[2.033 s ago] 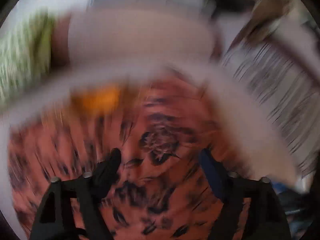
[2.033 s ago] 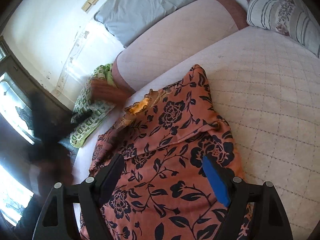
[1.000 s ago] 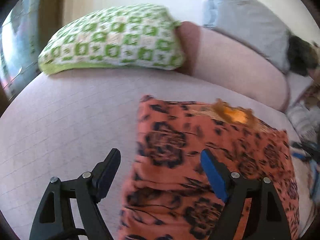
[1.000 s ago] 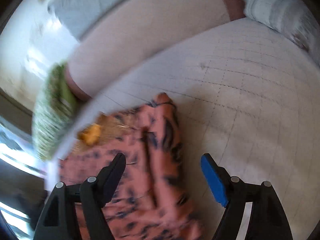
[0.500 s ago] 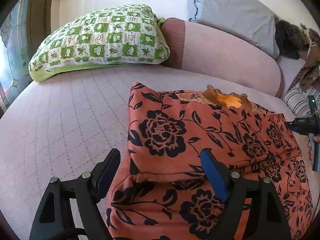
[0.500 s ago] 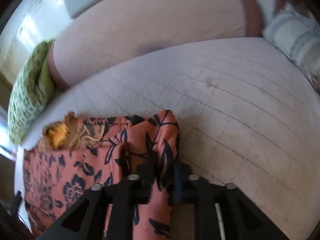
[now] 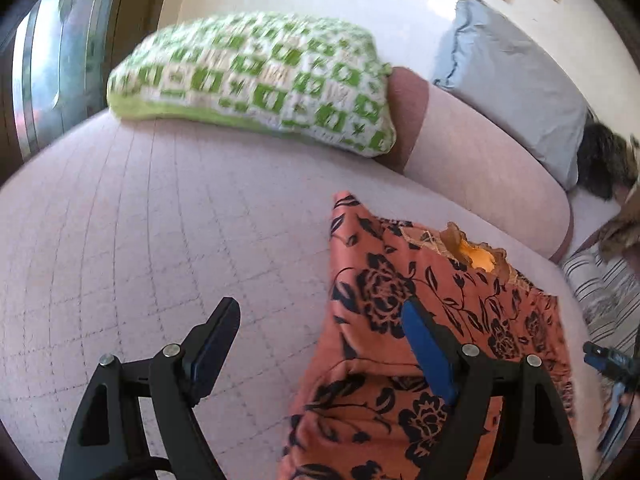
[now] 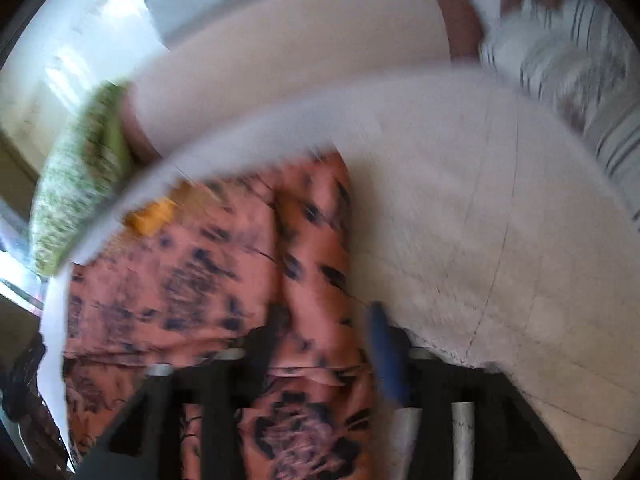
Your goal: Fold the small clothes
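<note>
An orange garment with a black flower print (image 7: 404, 312) lies on the pink quilted bed, partly folded, with a yellow-lined neckline at its far edge. My left gripper (image 7: 320, 332) is open just above the garment's left edge, holding nothing. In the blurred right wrist view the same garment (image 8: 224, 272) fills the lower left. My right gripper (image 8: 324, 320) has its jaws partly apart with a fold of the garment's right edge between them; whether it grips the cloth is unclear. The right gripper also shows at the right edge of the left wrist view (image 7: 612, 364).
A green-and-white checked pillow (image 7: 256, 80) and a pink bolster (image 7: 480, 168) lie at the head of the bed. A grey pillow (image 7: 512, 88) leans on the wall. A striped cushion (image 8: 572, 68) lies at the right. A window is at the far left.
My left gripper has shifted left, so the garment now sits more to the right. My right gripper's jaws have come partly apart from a tight grip on the garment's edge, and the view is blurred by motion.
</note>
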Action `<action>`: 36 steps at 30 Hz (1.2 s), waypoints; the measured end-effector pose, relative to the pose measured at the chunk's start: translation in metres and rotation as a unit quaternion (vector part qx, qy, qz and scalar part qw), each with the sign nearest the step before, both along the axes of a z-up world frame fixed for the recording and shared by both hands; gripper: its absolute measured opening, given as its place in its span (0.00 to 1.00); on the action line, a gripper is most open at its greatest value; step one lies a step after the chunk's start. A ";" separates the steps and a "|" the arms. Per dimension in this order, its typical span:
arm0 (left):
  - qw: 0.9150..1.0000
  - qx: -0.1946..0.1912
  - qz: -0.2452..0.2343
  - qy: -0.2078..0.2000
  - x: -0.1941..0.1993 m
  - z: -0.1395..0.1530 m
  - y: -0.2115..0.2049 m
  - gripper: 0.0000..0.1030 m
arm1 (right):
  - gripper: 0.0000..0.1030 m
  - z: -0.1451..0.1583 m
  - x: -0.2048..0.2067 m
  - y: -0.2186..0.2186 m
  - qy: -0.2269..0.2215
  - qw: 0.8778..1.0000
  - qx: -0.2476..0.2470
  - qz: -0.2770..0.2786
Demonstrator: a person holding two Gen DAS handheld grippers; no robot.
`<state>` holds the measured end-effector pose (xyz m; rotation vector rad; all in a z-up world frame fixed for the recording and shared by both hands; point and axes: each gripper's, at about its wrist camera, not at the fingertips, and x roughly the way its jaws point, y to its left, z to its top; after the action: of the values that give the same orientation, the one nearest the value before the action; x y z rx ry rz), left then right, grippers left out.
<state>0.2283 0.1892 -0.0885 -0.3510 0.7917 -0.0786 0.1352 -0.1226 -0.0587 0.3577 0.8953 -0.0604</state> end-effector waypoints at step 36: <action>0.986 -0.063 -0.103 0.117 0.161 -0.058 -0.024 0.19 | 0.75 -0.035 -0.031 0.020 -0.031 0.989 0.130 0.069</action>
<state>0.3894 0.1657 -0.1468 -0.4012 1.0572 -0.2874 0.1040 -0.1022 -0.0936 0.5374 0.8661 0.1957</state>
